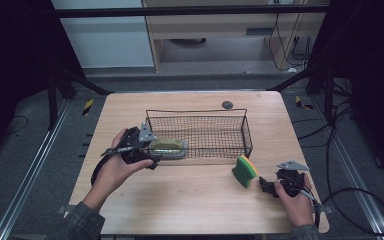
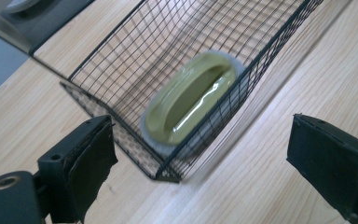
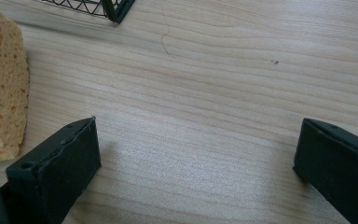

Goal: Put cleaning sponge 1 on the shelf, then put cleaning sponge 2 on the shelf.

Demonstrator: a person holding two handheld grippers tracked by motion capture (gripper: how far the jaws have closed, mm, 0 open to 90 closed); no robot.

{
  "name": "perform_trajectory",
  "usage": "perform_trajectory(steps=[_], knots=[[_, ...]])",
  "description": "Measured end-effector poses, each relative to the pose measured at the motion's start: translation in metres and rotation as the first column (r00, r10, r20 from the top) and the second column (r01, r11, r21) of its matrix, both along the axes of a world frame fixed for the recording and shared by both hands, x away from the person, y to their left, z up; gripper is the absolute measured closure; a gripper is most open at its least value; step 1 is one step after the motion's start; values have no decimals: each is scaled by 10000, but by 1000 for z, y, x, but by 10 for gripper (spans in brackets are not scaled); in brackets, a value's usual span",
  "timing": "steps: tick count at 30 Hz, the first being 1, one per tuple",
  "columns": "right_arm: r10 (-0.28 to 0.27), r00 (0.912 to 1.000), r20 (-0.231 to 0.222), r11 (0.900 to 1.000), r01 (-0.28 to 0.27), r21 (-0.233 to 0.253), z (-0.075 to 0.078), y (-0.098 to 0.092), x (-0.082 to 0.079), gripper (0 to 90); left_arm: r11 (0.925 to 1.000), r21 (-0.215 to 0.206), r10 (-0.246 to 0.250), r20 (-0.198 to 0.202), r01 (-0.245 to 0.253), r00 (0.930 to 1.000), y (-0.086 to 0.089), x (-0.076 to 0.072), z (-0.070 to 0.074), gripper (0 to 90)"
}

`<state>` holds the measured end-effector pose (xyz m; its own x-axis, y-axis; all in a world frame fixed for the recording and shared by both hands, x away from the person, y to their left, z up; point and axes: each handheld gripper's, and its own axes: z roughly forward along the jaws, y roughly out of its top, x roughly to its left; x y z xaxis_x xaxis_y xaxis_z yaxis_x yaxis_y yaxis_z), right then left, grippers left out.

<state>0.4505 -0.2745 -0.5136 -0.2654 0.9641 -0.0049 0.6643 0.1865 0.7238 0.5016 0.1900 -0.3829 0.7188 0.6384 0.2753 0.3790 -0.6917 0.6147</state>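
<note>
An olive-green scrubber with a moulded handle (image 1: 167, 146) (image 2: 189, 100) lies inside the left end of a black wire basket (image 1: 198, 111) (image 2: 121, 46). My left gripper (image 1: 147, 152) (image 2: 200, 172) hovers open just outside that end, its jaws spread wide with the basket corner between them and nothing held. A yellow and green sponge (image 1: 245, 170) (image 3: 2, 84) stands on edge on the wooden table (image 1: 190, 195), right of the basket's front. My right gripper (image 1: 266, 186) (image 3: 196, 172) rests open on the table just right of the sponge, apart from it.
A small dark round disc (image 1: 227, 105) sits on the table behind the basket. Cables (image 1: 360, 200) trail on the floor to the right. A corner of the basket (image 3: 114, 10) shows at the top of the right gripper view.
</note>
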Motion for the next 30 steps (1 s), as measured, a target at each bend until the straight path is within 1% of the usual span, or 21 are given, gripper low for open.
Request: perform_trajectory(steps=[1,3,5,6,8,9,11,13,14,15,16,19,20,21,22,24,27,28,30], knots=[[-12,10000,-10,10000,12,15,0,0,0,5,9998,-164,103,11,-103,9999,3,-3,-4,63],[-10,10000,-6,10000,10,8,0,0,0,5,9995,-252,216,12,-215,9998,10,-9,-11,60],[-17,10000,-7,10000,17,15,0,0,0,5,9987,-456,213,-102,-217,9997,14,-12,-15,52],[-17,10000,-7,10000,17,16,0,0,0,5,9978,-583,319,-80,-323,9995,17,-14,-18,52],[-25,10000,-7,10000,25,12,0,0,0,5,9977,-479,475,-105,-480,9988,20,-18,-25,54],[-25,10000,-7,10000,25,12,0,0,0,5,9972,-504,540,-131,-546,9985,22,-20,-27,54],[-35,10000,-9,10000,35,10,0,0,0,5,9937,-770,796,-276,-815,9964,28,-25,-36,54],[-65,10000,-7,10000,65,22,0,1,0,5,9935,-631,921,-367,-943,9951,32,-28,-45,54],[-85,10000,-16,10000,85,27,0,1,0,5,9942,-444,961,-483,-982,9942,35,-29,-49,54],[-85,10000,-16,10000,85,27,0,1,0,5,9918,-557,1123,-518,-1151,9923,40,-30,-53,54],[-92,10000,-16,10000,92,40,0,1,0,5,9878,-681,1360,-583,-1398,9890,46,-31,-57,54],[-94,10000,-21,9999,94,58,0,1,0,5,9833,-680,1621,-911,-1685,9826,58,-31,-70,52],[-64,10000,-10,10000,64,29,0,1,0,5,9814,-689,1713,-1057,-1791,9795,63,-30,-77,52],[-54,10000,3,10000,54,32,0,1,0,5,9811,-643,1746,-1124,-1825,9782,66,-30,-81,51],[-35,10000,7,10000,35,38,0,1,1,6,9781,-583,1916,-1219,-1997,9739,70,-28,-87,51],[27,10000,-1,10000,-27,61,0,1,1,8,9732,-603,2123,-1344,-2218,9679,76,-25,-95,51],[167,9996,-229,9998,-164,103,4,0,0,57,9673,-745,2318,-1293,-2425,9641,80,-21,-100,51],[303,9991,-309,9995,-300,94,8,0,-4,57,9658,-809,2355,-1244,-2465,9639,82,-20,-101,48],[259,9991,-330,9997,-259,30,11,1,-7,57,9643,-763,2436,-1199,-2536,9624,82,-19,-104,47]])
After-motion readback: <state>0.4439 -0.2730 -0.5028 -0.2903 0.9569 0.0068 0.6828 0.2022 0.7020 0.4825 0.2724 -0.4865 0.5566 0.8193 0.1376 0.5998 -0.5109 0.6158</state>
